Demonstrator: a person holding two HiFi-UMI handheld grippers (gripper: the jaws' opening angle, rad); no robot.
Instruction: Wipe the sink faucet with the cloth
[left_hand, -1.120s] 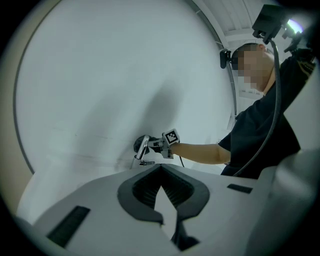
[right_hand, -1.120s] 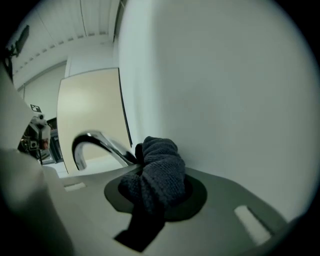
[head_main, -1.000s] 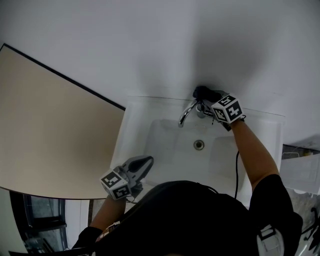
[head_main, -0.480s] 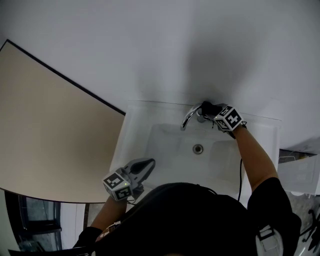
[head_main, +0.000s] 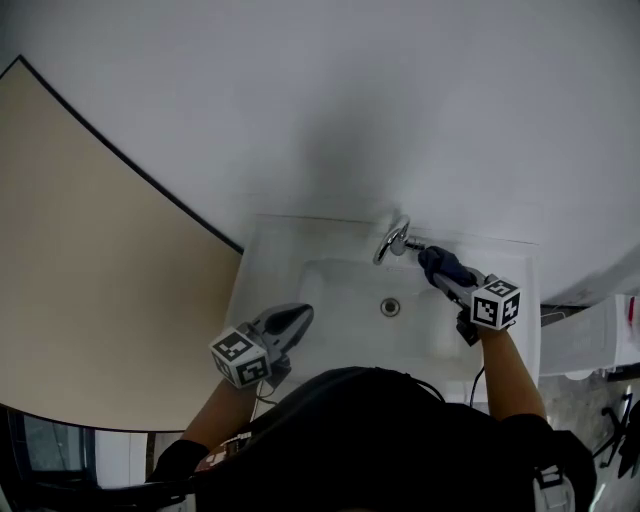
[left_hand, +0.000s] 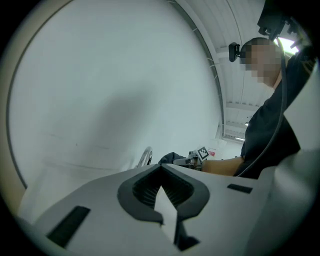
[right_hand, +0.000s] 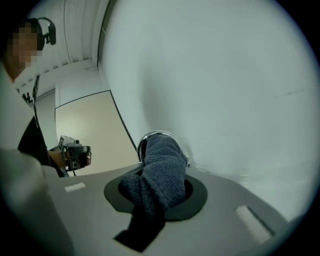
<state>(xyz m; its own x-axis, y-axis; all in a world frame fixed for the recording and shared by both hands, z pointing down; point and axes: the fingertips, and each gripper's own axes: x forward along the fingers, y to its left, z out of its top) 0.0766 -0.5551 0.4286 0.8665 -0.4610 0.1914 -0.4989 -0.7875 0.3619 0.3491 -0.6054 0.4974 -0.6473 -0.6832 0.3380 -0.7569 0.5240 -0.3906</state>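
Right gripper (head_main: 440, 264) is over the basin's 2 o'clock corner, jaws clamped on a dark blue-grey knitted cloth (right_hand: 162, 175). The cloth's free end pokes forward. In the right gripper view it overlaps the lower arc of the curved chrome faucet (right_hand: 152, 136). In the head view it sits just beside the faucet (head_main: 392, 241), at its 4 o'clock.

The faucet stands at 12 o'clock on the white ceramic sink (head_main: 262, 262), with the round metal drain (head_main: 390, 307) mid-basin.

Left gripper (head_main: 291, 322) is at the sink's 8 o'clock rim. Its jaws are closed together with nothing between them, well apart from the faucet.
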